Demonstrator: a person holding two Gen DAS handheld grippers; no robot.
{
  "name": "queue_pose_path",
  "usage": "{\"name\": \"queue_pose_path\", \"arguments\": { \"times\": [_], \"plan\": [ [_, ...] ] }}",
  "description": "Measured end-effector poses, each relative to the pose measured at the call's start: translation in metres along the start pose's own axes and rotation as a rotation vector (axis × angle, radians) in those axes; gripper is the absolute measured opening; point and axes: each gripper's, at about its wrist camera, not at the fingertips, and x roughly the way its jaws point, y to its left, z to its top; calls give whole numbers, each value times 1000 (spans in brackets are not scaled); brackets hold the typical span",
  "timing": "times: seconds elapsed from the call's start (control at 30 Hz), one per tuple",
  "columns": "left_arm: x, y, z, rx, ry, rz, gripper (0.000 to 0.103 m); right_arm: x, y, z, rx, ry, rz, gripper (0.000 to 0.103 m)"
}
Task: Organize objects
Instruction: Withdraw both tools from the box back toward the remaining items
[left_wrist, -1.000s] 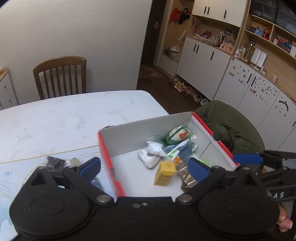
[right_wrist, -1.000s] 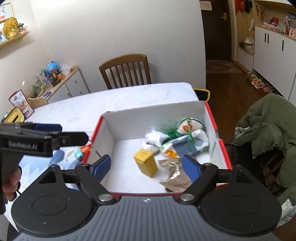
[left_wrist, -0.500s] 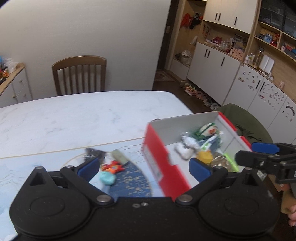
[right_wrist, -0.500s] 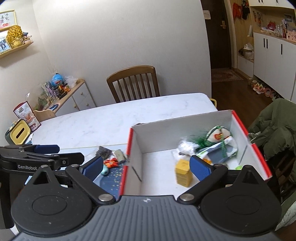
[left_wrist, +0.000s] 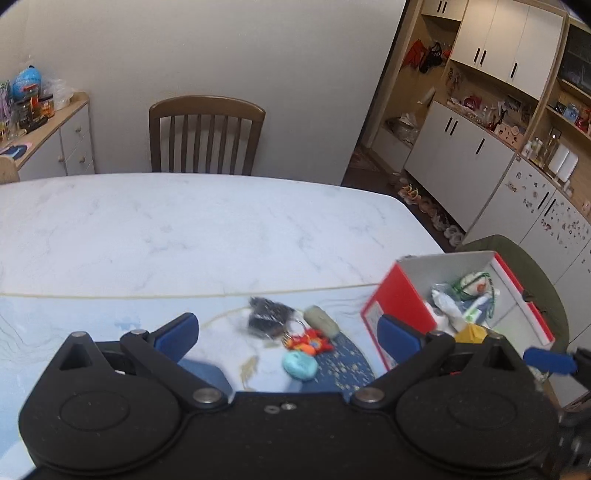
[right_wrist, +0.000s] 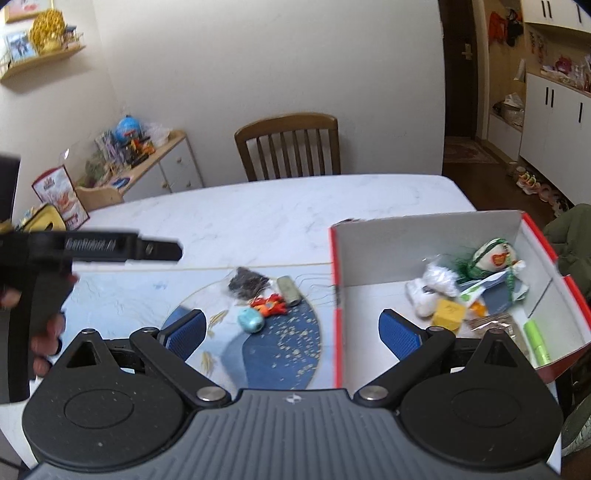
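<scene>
Both the left gripper (left_wrist: 287, 334) and the right gripper (right_wrist: 291, 328) hang above the counter (left_wrist: 192, 229) with jaws wide and empty. On the blue mat (right_wrist: 291, 343) lie a teal toy (right_wrist: 251, 320), an orange toy (right_wrist: 269, 304), a dark bundle (right_wrist: 246, 283) and a grey cylinder (right_wrist: 289, 290), close together. Just right of them stands the red box (right_wrist: 424, 251), holding a yellow carton (right_wrist: 448, 314) among other things.

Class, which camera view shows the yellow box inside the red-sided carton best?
The right wrist view: the yellow box sits in clear sight among the carton's contents. In the left wrist view the left hand-held gripper hides most of it.
</scene>
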Motion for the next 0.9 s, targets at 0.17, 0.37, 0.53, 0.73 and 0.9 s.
{"name": "queue_pose_path", "arguments": {
  "times": [0.17, 0.37, 0.53, 0.73, 0.9],
  "plan": [
    [17, 10, 2, 36, 11, 0, 103, 19, 27, -2, -32, 37, 11, 100],
    [50, 25, 4, 31, 75, -28, 103, 42, 59, -8, -102, 66, 28, 100],
    [74, 31, 8, 63, 93, -25, 103, 72, 66, -13, -109, 108, 16, 100],
    [101, 31, 12, 107, 117, -26, 102, 107, 64, -16, -93, 144, -27, 100],
    [124, 30, 14, 139, 149, -47, 102, 130, 59, -16, -64, 162, -39, 100]
  ]
}}
